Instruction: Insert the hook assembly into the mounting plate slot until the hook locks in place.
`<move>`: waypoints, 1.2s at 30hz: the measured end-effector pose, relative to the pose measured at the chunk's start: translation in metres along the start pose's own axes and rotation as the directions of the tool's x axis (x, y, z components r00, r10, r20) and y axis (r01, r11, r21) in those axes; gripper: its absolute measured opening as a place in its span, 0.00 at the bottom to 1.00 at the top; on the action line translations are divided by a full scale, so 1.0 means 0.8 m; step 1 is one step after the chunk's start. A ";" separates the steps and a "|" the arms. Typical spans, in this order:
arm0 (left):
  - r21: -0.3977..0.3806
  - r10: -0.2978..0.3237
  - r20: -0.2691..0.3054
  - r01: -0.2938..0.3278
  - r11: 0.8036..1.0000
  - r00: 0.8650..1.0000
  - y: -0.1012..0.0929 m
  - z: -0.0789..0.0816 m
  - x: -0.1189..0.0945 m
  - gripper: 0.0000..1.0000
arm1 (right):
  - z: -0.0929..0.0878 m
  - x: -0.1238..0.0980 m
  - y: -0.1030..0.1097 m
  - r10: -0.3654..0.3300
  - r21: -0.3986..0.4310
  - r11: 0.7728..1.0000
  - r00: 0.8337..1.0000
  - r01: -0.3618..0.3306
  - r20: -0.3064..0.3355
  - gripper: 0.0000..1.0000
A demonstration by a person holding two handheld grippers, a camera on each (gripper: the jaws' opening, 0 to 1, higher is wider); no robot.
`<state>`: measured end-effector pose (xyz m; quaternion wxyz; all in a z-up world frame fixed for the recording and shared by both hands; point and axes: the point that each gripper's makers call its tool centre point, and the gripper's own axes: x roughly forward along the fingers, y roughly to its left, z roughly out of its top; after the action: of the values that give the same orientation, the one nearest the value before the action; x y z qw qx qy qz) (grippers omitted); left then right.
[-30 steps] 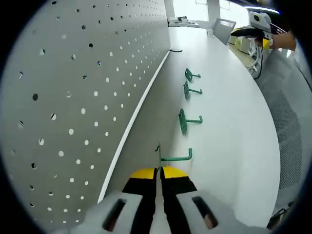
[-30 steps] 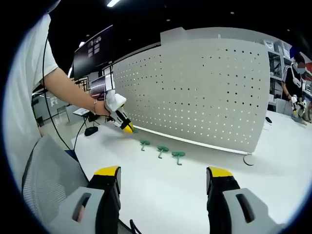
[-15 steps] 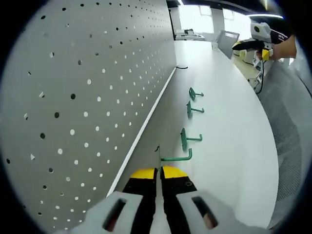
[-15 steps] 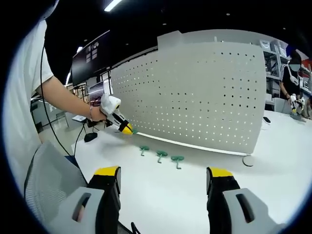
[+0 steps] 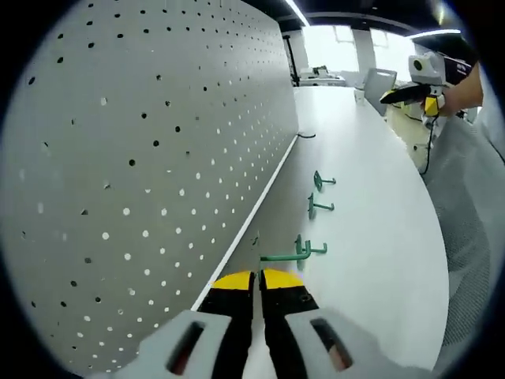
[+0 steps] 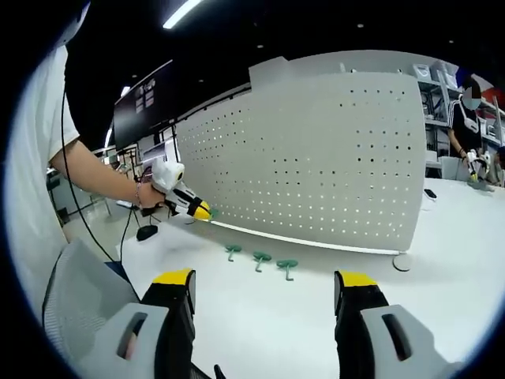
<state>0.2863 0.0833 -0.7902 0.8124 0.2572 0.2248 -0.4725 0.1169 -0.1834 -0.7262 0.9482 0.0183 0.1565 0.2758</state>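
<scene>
Left fingers (image 5: 257,278) pinching green hook (image 5: 282,255) beside pegboard (image 5: 158,142), right fingers (image 6: 264,288) wide apart, empty

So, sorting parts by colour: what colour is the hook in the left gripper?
Green; the hook shows best in the left gripper view.

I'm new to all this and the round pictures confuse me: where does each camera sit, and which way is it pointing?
Left gripper view: rides on the left gripper, looking along the pegboard and table; its shut fingers hold a green hook, three hooks lie beyond.
Right gripper view: rides on the right gripper, fingers open, facing the pegboard front; the person's arm shows.
Shared: pegboard, table, the three hooks, and each sees the other gripper.
</scene>
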 end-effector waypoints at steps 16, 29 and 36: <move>-0.101 0.101 0.164 -0.085 0.991 0.981 -0.013 0.046 -0.030 0.03 | 0.012 0.003 0.007 0.018 0.003 1.000 1.000 -0.018 0.020 0.69; -0.236 0.195 0.291 -0.127 0.963 0.937 -0.031 0.071 -0.060 0.03 | 0.025 0.007 0.015 0.035 -0.001 0.999 0.998 -0.035 0.043 0.69; -0.264 0.229 0.336 -0.142 0.954 0.914 -0.041 0.088 -0.077 0.03 | 0.028 0.008 0.021 0.046 -0.002 0.999 0.998 -0.046 0.051 0.69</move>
<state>0.2383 0.0649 -0.7055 0.9058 0.0882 0.0996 -0.4023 0.1202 -0.1647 -0.7048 0.9452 0.0284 0.1317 0.2973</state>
